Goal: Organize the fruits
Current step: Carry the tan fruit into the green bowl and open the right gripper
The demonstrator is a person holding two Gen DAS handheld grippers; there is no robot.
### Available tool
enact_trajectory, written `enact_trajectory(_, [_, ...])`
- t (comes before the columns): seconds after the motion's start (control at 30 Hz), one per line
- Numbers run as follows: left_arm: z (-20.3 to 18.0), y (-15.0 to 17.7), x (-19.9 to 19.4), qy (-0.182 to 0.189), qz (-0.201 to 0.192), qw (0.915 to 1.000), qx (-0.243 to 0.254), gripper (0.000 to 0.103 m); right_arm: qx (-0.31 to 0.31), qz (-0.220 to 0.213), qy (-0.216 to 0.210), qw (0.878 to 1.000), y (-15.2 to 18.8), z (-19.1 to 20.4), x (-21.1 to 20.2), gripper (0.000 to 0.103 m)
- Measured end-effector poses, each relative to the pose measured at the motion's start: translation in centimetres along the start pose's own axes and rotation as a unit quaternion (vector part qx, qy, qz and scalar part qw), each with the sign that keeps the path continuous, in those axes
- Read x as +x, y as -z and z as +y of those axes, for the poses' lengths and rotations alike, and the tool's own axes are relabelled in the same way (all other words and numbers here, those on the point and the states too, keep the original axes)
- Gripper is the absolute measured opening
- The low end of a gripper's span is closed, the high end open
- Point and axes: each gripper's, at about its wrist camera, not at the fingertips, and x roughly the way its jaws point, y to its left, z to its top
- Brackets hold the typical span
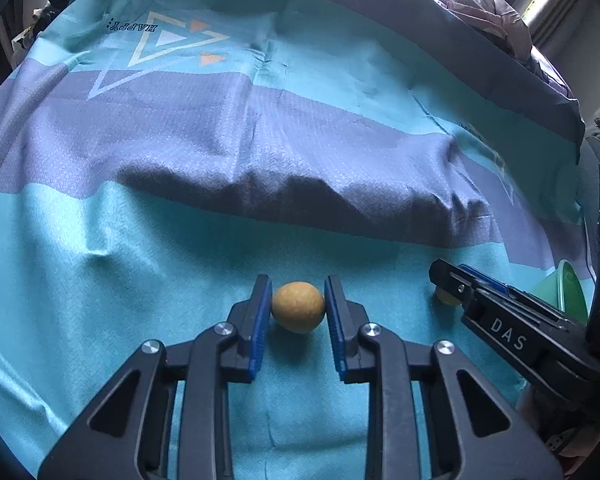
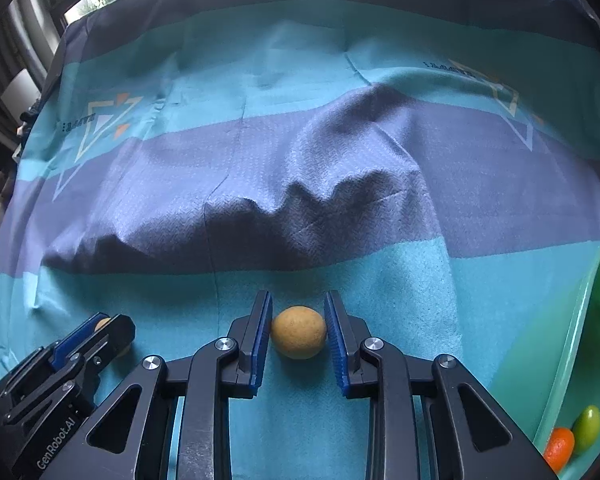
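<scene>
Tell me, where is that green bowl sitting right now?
The green bowl sits on the blue bedsheet at the far right of the right wrist view, just right of the right gripper; an orange fruit and a green fruit lie inside.

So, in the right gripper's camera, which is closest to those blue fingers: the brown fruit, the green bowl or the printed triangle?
1. Brown fruit, between the right gripper's fingers.
2. Green bowl, at the right edge.
3. Printed triangle, far left on the cloth.
</scene>
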Motion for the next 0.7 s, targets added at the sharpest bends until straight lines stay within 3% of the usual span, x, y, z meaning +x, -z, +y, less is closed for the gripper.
enact_trajectory(0.2, [-1.4,0.1,-3.7,0.018,-0.044,0.9988,0.011,0.026,0.011,-0.02,-0.026,0.999,0.4,-0.6,-2.5,0.029])
enact_trajectory(0.4, [-3.7,1.0,-8.6,0.043,-0.099,0.9934,0.04,0.027,0.026,-0.064,-0.066,0.995,1.4,-2.0,-7.9,0.029])
enact_trajectory(0.6, [-7.3,2.3,-11.9,0.053,-0.138,0.9865,0.072,0.027,0.053,-0.129,-0.07,0.988,3.5,-5.5,-14.4,0.029])
enact_trajectory(0.7, [-9.5,2.9,-12.5,0.049,-0.149,0.9835,0.09,0.027,0.07,-0.161,-0.045,0.983,4.9,-7.6,-16.6,0.029])
